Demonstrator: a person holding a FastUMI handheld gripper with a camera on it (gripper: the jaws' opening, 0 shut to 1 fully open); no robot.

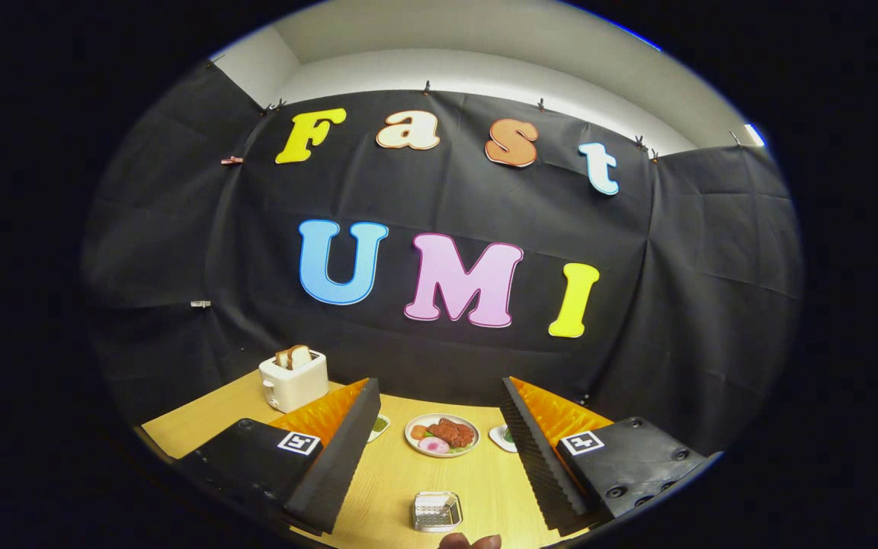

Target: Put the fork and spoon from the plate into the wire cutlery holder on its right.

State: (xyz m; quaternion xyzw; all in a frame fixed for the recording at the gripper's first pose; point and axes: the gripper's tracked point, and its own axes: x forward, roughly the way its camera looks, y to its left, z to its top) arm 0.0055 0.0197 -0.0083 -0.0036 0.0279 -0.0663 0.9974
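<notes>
The gripper (pixel 435 457) is held high and level over the wooden table (pixel 401 488), its two fingers spread wide apart with nothing between them. Beyond the fingers, between their tips, sits a plate (pixel 442 435) carrying food; whether a fork or spoon lies on it is too small to tell. Nearer, between the fingers, stands a small wire cutlery holder (pixel 437 511). A white toaster (pixel 293 380) with bread stands beyond the left finger. Small dishes peek out beside each fingertip.
</notes>
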